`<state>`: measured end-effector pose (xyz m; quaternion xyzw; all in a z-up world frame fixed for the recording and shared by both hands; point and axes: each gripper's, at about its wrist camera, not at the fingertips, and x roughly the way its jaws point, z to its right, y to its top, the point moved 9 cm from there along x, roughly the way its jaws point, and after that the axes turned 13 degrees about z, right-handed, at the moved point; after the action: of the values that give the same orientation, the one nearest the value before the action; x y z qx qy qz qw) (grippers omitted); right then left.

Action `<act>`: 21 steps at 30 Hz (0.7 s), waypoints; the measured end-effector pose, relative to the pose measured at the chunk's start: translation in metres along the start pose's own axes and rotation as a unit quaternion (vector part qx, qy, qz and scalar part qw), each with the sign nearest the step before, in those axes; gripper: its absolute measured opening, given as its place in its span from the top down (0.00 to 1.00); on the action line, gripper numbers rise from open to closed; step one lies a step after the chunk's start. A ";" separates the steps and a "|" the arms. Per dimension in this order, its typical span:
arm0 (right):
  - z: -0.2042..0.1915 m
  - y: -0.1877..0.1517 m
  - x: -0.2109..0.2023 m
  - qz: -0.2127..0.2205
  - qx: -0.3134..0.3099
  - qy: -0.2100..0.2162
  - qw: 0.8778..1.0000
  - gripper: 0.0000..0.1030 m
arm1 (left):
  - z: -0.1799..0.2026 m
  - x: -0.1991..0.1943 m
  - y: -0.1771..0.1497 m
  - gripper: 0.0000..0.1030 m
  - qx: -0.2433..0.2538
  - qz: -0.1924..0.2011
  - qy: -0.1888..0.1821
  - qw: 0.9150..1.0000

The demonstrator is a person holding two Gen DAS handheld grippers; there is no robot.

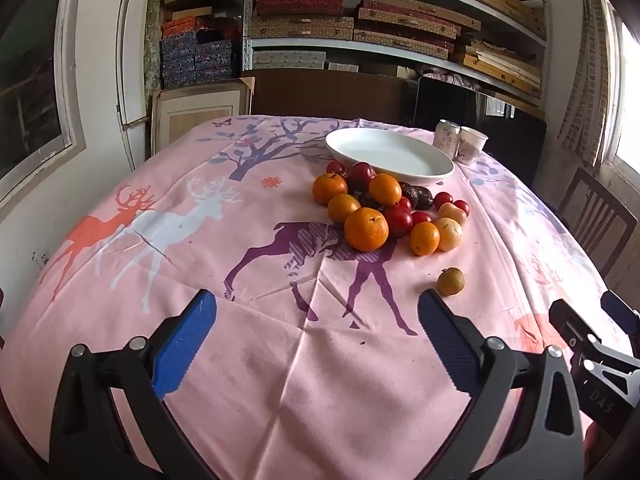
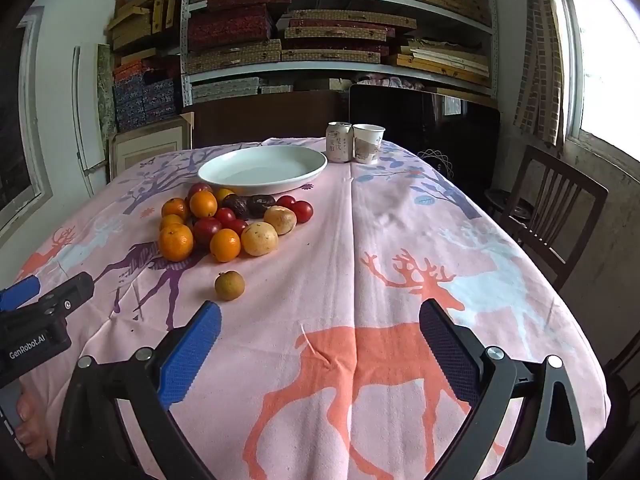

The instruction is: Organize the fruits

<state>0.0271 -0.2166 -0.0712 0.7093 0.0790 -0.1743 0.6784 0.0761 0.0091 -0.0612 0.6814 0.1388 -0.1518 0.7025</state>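
A pile of fruit (image 1: 384, 208) lies on the pink deer tablecloth: several oranges, red plums, dark fruits and two pale yellow fruits; it also shows in the right wrist view (image 2: 228, 220). A small brown fruit (image 1: 451, 281) lies alone nearer me, also in the right wrist view (image 2: 229, 285). An empty white plate (image 1: 390, 155) sits just behind the pile, seen too in the right wrist view (image 2: 262, 169). My left gripper (image 1: 316, 316) is open and empty, well short of the pile. My right gripper (image 2: 320, 320) is open and empty, to the right of the lone fruit.
A drink can (image 2: 339, 141) and a paper cup (image 2: 368, 143) stand behind the plate at the table's far edge. A wooden chair (image 2: 552, 204) stands to the right. Shelves of boxes (image 2: 340, 32) fill the back wall.
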 end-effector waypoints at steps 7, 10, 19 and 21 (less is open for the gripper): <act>-0.014 0.001 -0.003 0.002 -0.006 0.016 1.000 0.03 | -0.004 0.000 -0.003 0.04 0.008 -0.005 0.002 1.000; -0.015 0.000 -0.002 0.003 -0.001 0.017 1.000 0.03 | -0.006 0.000 -0.004 0.04 0.008 -0.005 0.001 1.000; -0.012 -0.003 0.007 0.024 0.057 0.021 0.998 0.03 | -0.006 0.005 0.000 0.04 0.047 0.025 0.019 0.998; -0.009 -0.002 0.008 0.028 0.059 0.010 0.998 0.03 | -0.005 0.006 -0.002 0.04 0.058 0.027 0.026 0.998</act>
<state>0.0347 -0.2084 -0.0759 0.7517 0.0553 -0.1525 0.6393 0.0808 0.0134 -0.0655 0.7281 0.1297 -0.1226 0.6618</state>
